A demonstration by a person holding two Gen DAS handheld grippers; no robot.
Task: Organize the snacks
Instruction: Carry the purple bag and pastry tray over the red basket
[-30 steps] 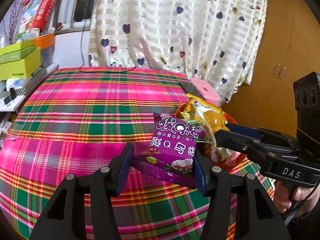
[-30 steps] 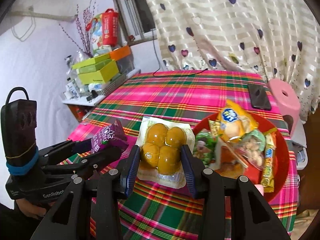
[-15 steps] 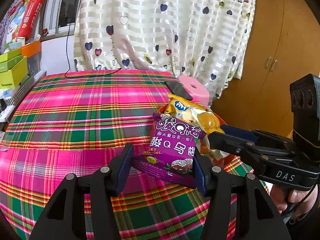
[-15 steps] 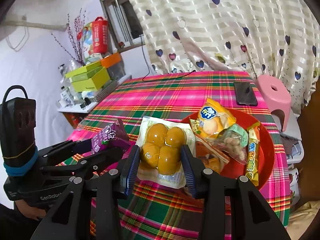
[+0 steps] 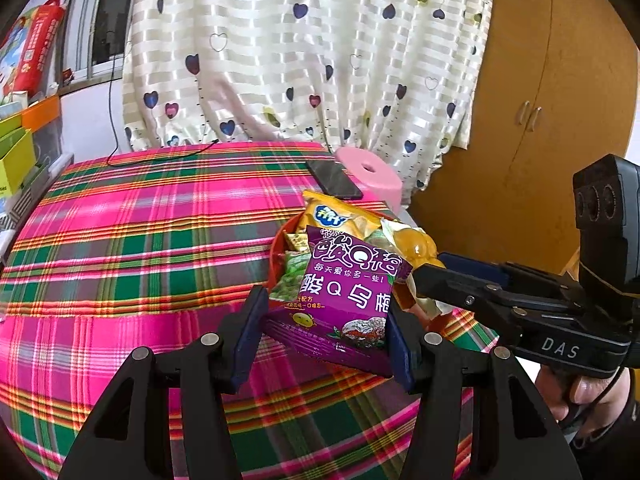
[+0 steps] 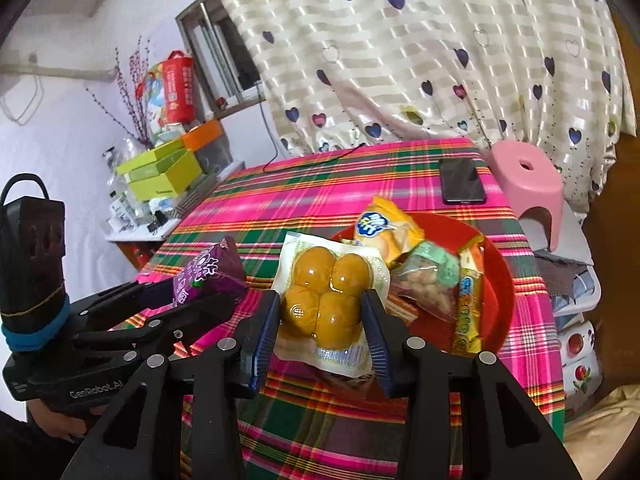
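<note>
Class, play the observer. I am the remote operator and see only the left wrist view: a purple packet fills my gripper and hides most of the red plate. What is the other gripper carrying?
Observer: The right gripper is shut on a clear pack of four yellow balls.
Operator: What lies on the plate behind my packet?
Observer: On the red plate, a long yellow stick packet lies along its right side.
Operator: Anything beyond the table's right edge?
Observer: Stacked containers with fruit prints stand below the pink stool.
</note>
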